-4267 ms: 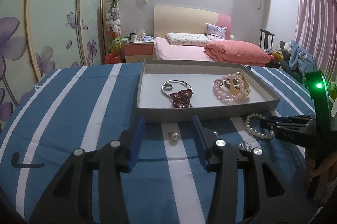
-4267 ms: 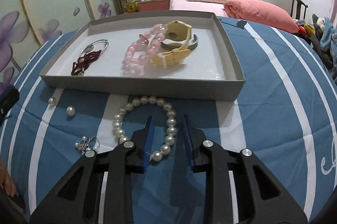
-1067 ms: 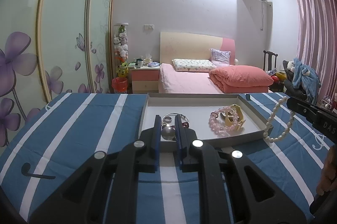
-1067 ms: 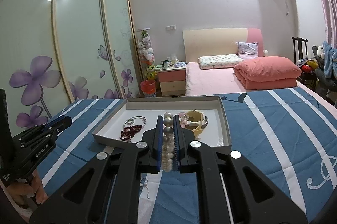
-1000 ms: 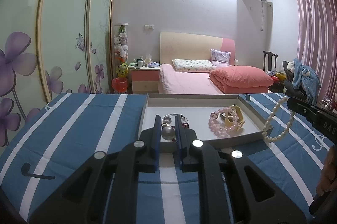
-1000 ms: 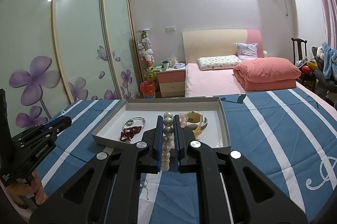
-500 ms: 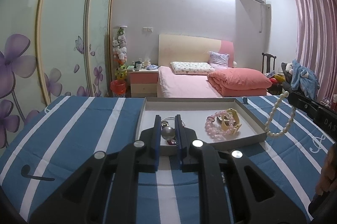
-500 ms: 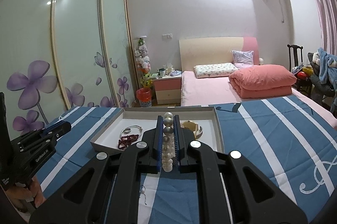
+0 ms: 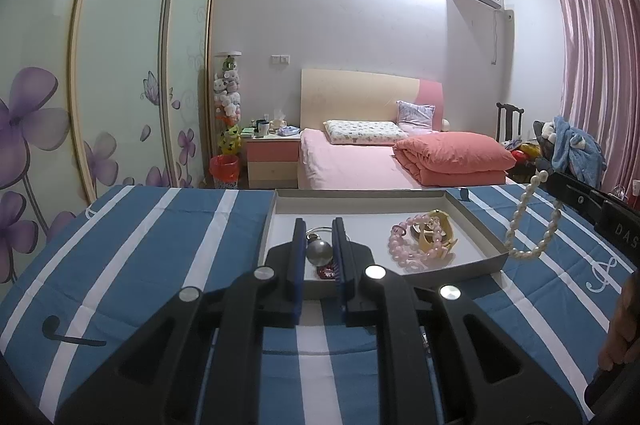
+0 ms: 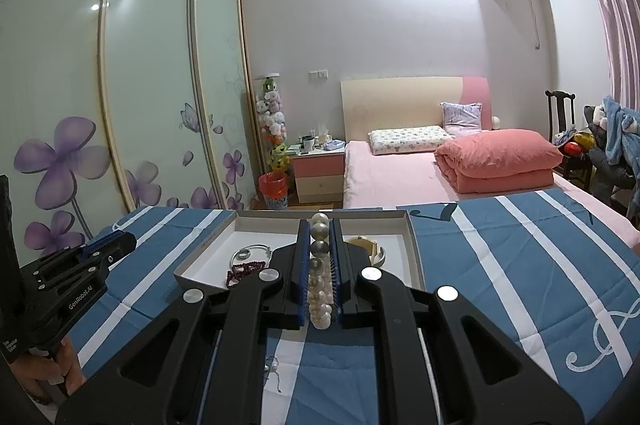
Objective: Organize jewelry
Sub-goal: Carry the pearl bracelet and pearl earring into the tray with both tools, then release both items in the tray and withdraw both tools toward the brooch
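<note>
Your left gripper [image 9: 318,253] has its jaws clamped on a single pearl [image 9: 319,252], held above the near left part of the grey tray [image 9: 478,223] on the striped desk [image 9: 152,245]. Your right gripper [image 10: 319,265] has its jaws closed on the pearl bracelet [image 10: 320,265], which dangles just right of the tray's right wall

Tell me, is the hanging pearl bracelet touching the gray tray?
Cannot tell. In the left wrist view the pearl bracelet hangs from the right gripper, and its lowest pearls overlap the gray tray corner; no gap shows.
</note>
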### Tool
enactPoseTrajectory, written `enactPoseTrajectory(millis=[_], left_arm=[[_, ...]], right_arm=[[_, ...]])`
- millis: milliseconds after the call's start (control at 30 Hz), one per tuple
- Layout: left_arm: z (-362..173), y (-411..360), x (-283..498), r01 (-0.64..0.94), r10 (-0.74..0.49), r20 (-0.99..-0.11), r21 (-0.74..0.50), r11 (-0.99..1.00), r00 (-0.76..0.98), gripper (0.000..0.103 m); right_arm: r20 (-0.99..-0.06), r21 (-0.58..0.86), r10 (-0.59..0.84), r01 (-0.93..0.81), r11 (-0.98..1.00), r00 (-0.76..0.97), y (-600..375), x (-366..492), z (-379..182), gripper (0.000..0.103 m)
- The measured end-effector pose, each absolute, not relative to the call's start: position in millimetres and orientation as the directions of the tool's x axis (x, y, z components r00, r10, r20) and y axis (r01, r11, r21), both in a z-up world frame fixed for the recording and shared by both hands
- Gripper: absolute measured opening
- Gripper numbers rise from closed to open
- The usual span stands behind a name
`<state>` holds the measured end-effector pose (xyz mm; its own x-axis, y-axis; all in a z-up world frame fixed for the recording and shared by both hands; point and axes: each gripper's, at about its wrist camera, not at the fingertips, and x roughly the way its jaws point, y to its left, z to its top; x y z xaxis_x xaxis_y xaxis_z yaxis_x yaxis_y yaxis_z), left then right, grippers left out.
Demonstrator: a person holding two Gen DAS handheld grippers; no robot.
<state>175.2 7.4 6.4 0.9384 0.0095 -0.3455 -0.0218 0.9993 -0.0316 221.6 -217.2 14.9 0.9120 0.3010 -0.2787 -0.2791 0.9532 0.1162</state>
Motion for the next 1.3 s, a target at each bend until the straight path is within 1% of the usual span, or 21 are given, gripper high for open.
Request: enactPoseTrajectory(millis=[233,433,700,833,1100,1300], left_arm=[[16,8,185,-0.021,0.009,-0.332,-0.033,0.999,0.943,0.014],[25,11,210,-0.031,0.015,-0.322,-0.044,0.999,0.947,0.014],[30,10,254,-0.031,0.011,-0.323,-0.057,0.998,0.946,0.014],[27,7,274,-0.021,0.006,-0.316,-0.043,0.999,0.949,0.014],[1,3,314,0.000,-0.024,-0.388,-0.063,0.998,0.921,0.014],[-13,2,328,0.002,-0.029,-0.415,-0.065,0.998,0.909,0.014]], right_arm=[[-0.237,0.109,0.293,-0.274,0.955,0.926,-218,224,25,0.010],[-0.196,0.106,0.287,-0.270,0.957,0.938,-215,246,35,0.010],[-0.186,0.130,0.289,-0.269,0.954,0.939,-203,289,36,0.010],[-0.198,0.128,0.292,-0.271,0.954,0.936,-197,306,31,0.010],[-0.268,0.135,0.313,-0.286,0.949,0.911,-190,333,7,0.010],[-0.303,0.143,0.323,-0.293,0.945,0.896,-188,342,-3,0.011]])
